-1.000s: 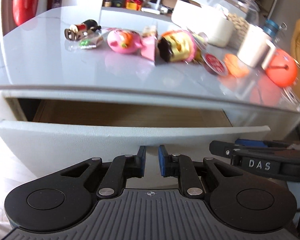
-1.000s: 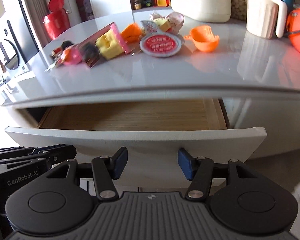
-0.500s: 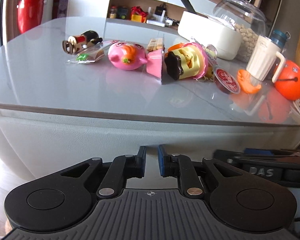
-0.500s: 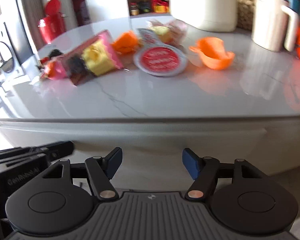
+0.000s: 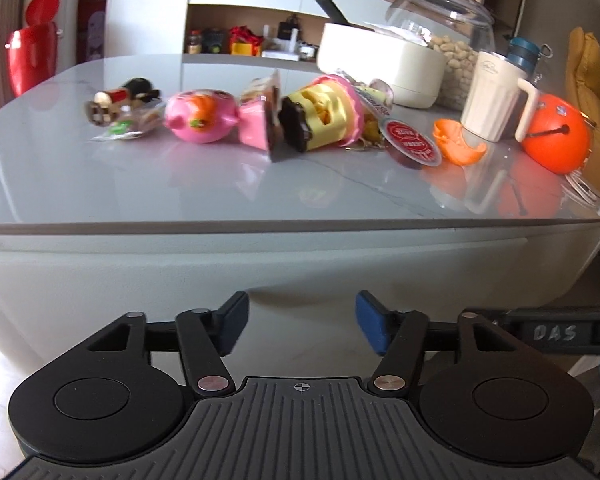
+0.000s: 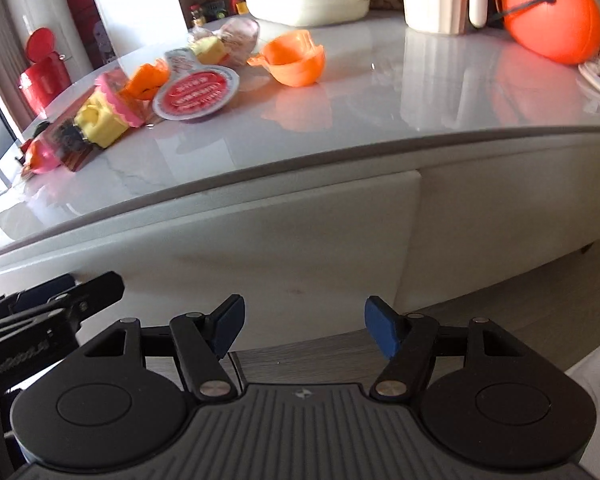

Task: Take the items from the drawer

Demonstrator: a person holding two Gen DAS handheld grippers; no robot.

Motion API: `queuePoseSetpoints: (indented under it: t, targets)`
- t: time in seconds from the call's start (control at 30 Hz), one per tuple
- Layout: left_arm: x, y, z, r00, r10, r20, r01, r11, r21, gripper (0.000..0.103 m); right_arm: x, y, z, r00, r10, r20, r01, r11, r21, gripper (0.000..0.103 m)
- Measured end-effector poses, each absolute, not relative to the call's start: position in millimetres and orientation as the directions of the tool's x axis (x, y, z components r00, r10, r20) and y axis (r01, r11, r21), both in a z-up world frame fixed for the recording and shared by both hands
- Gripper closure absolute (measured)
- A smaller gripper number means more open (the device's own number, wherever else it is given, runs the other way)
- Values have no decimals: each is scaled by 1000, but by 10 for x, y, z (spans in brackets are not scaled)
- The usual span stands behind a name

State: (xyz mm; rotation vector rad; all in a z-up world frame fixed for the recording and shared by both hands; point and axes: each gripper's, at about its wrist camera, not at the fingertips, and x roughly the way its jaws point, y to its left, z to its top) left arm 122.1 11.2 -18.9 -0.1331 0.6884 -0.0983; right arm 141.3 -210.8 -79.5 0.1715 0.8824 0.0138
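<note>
The white drawer front sits flush under the grey tabletop, closed. Along the tabletop lie several small items: a dark toy in a clear bag, a pink round toy, a pink packet, a yellow-and-pink packet, a red-lidded cup and an orange scoop. My left gripper stands open in front of the drawer, empty. My right gripper is also open and empty, near the drawer's right end.
At the back right stand a white tub, a glass-domed jar of nuts, a white jug and an orange ball-shaped object. A red bin stands far left. Wooden floor shows below the cabinet.
The drawer, pulled out and showing its bare wooden bottom a second ago, is now closed flush. My left gripper went from shut to open. The right view has swung rightward and tilted.
</note>
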Motion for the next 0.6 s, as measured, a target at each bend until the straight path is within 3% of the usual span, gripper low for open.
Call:
queuePoseSetpoints:
  t: [0.33,0.5,0.6]
  targets:
    - [188,124,128,814,-44,-579,-32,992,-119,40,760,-2114,-403,713,204,-671,-52,970,239,35]
    - [51,166,73,820,-19,-572,-63,991,-122,40,323,-1914,-395,806,171,-567,-136,985,104,31]
    - [79,135,21,810,-20,-586,-55,993,-109,40,271,-1764,-419,804,196,-561,-203,978,50,31]
